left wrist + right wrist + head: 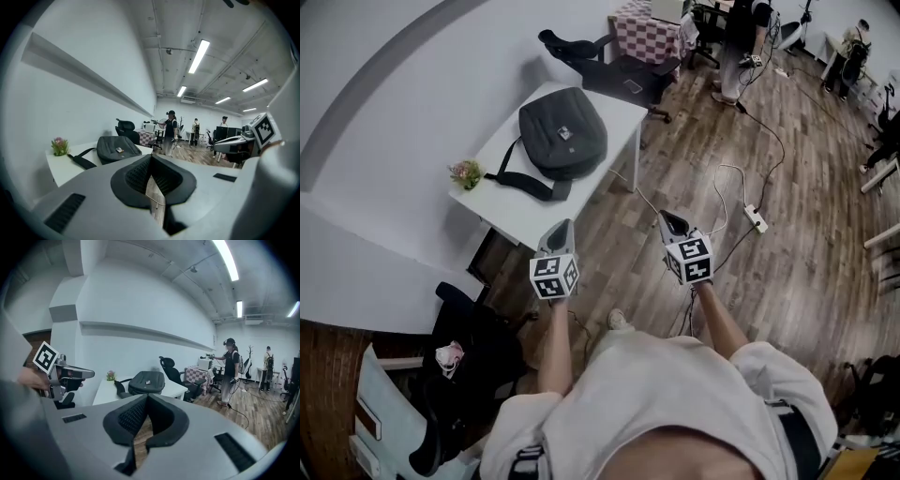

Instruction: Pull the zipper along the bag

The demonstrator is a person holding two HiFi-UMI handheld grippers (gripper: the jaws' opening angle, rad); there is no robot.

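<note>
A dark grey bag [562, 134] lies flat on a white table [517, 214], its black strap trailing toward the table's near left corner. Both grippers hang in the air over the wooden floor, short of the table and apart from the bag. My left gripper [563, 227] is shut with nothing between its pads. My right gripper [668, 218] is also shut and empty. In the left gripper view the bag [117, 148] lies ahead to the left, beyond the closed left gripper [151, 158]. In the right gripper view the bag [146, 382] is straight ahead of the closed right gripper [146, 398].
A small potted plant [466, 173] stands at the table's left corner. A black office chair [574, 47] and a checked table [647, 37] are behind it. A power strip [757, 217] with cable lies on the floor at right. People [741, 47] stand at the back. A dark chair [469, 356] is at lower left.
</note>
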